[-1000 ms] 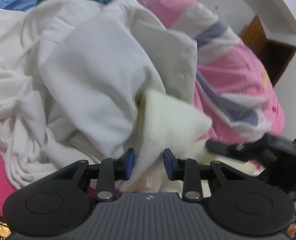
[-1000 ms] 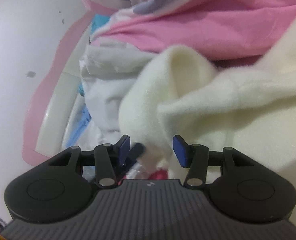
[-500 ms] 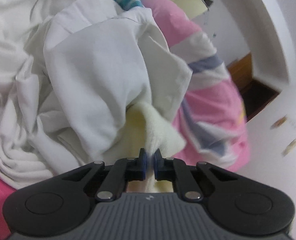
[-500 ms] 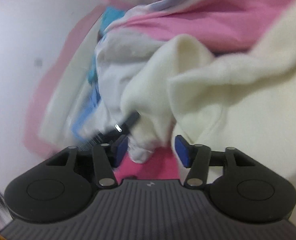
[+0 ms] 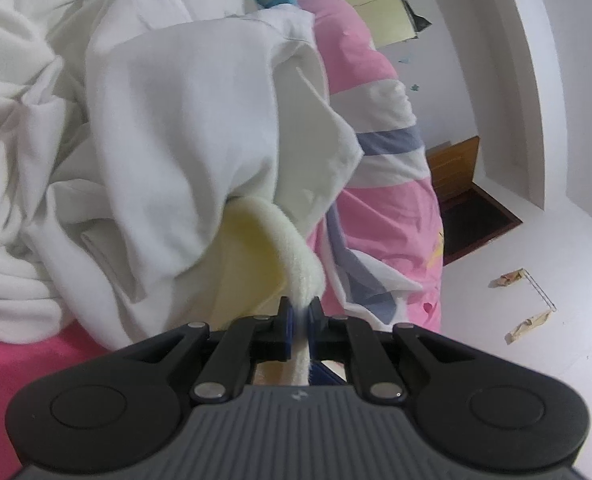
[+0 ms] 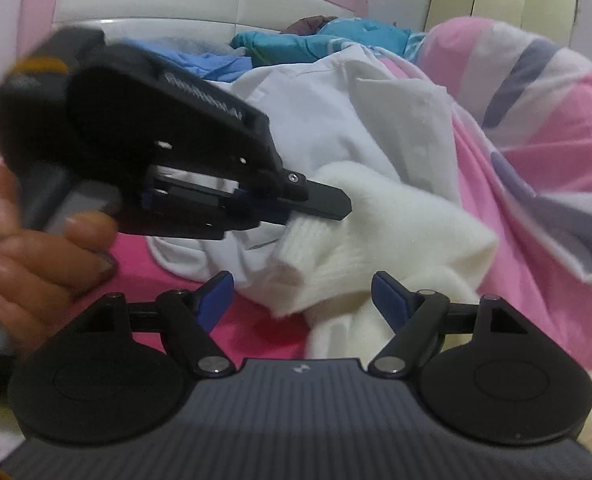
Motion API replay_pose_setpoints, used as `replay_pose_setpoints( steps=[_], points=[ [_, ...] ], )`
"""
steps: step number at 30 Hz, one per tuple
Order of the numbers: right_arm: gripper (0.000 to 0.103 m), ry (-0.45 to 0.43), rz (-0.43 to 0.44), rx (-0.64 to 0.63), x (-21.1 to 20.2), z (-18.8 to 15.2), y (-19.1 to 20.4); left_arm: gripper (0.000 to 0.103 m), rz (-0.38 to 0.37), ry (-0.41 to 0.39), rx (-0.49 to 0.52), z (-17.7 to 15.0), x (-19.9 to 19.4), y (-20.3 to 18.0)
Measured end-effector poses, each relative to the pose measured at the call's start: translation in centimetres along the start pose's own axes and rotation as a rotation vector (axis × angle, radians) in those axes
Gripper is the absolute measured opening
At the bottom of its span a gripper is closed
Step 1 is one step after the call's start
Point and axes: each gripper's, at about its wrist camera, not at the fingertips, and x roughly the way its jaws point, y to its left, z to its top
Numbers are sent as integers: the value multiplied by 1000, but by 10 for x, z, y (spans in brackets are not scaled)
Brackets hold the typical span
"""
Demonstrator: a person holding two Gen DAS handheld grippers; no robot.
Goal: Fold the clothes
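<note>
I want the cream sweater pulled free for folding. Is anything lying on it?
Yes. The left gripper is shut on the cream sweater, but a white garment drapes over the sweater behind the pinch.

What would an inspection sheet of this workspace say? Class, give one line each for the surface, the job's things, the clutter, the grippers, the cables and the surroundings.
Surface: bed with a bright pink sheet.
Job's things: cream knit garment, partly under a white garment.
Clutter: pink striped quilt, teal clothes and blue clothes heaped behind.
Grippers: left gripper shut on the cream knit garment; right gripper open and empty, the cream fabric just ahead of it.
Cables: nothing seen.
Surroundings: white and pink headboard, white floor with paper scraps, wooden furniture.
</note>
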Motion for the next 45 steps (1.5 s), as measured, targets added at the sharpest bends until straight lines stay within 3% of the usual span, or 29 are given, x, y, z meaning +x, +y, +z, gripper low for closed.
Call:
replay_pose_setpoints(
  steps=[7,10,12,22,24,26,33,38,42,45],
  points=[
    [50,-49,-63,40,4,-6,-17,7,-10,-13,74,-11,3,-20],
    [33,-76,-97,53,0,-8,-23,7,-13,-19,98,-14,4,-24],
    [9,-91,-132,35,-4,-8,-24,7,-16,-25,107,-15,4,-26],
    [5,-190,-314,-168,-29,-2,-17,8,-72,-48,168,-25,4,-39],
    [5,-213,-345,-214,-31,1,-15,12,-89,-56,175,-25,2,-41],
    [5,-226,-384,-271,-35,5,-14,35,-56,-87,181,-24,-1,-43],
    [5,-295,-501,-294,-44,33,-42,40,3,-120,146,-15,-8,-30],
    [5,-319,-513,-296,-51,47,-54,40,36,-133,112,-7,-11,-19],
    [5,-303,-455,-234,-50,38,-52,40,62,-143,89,-1,-13,-10],
    [5,-293,-445,-244,-51,28,-45,43,84,-137,139,-4,-10,-15]
  ],
)
